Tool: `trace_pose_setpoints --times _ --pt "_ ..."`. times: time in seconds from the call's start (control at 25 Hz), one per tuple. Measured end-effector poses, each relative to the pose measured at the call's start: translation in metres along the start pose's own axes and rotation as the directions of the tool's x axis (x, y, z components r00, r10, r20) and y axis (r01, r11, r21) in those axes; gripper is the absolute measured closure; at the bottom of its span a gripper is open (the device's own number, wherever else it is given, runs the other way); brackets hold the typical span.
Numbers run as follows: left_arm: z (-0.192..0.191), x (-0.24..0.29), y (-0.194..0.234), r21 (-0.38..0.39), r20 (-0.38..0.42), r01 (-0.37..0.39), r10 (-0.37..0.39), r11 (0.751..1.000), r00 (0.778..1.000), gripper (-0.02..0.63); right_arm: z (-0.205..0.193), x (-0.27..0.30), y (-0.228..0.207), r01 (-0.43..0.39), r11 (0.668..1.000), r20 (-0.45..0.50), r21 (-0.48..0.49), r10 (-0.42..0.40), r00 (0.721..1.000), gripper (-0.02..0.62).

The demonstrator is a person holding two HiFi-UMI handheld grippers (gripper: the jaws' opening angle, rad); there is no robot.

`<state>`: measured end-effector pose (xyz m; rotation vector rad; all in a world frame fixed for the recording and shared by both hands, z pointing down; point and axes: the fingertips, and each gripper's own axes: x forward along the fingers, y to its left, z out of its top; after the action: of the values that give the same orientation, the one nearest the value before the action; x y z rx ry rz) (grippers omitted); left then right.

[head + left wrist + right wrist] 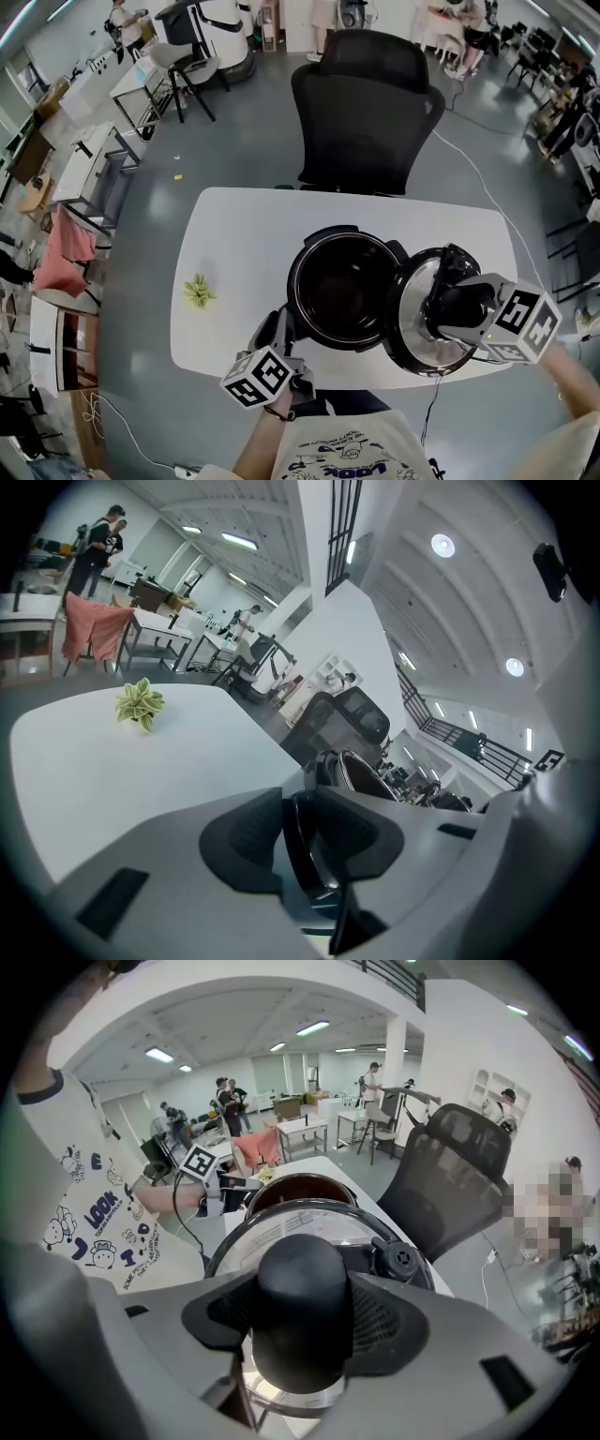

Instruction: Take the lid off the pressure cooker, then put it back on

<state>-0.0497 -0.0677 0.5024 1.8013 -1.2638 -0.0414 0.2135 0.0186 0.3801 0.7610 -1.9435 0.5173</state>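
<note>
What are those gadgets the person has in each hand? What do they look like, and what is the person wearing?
The left gripper and right gripper look alike. Each has a pale grey plastic body, two jaws lined with dark textured pads, and a white cube printed with black square markers. The person wears a cream T-shirt with a dark blue cartoon print.

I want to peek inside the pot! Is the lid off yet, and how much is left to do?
Done: the lid is off; the cooker stands open. In hand: the right gripper holds the lid by its knob beside the cooker, while the left gripper grips the cooker's side. Left: putting the lid back on.
</note>
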Motion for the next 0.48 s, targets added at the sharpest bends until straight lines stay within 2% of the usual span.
trace_pose_setpoints --times 0.16,0.48 --pt "0.002 0.000 0.000 0.004 -0.003 0.002 -0.002 1.000 1.000 0.486 0.032 0.013 0.006 -0.022 0.997 0.012 -0.075 0.023 1.000 0.301" --pt "0.005 -0.002 0.000 0.021 -0.008 -0.004 0.004 1.000 1.000 0.486 0.082 0.042 0.016 -0.079 0.984 0.015 -0.162 0.083 0.996 0.300"
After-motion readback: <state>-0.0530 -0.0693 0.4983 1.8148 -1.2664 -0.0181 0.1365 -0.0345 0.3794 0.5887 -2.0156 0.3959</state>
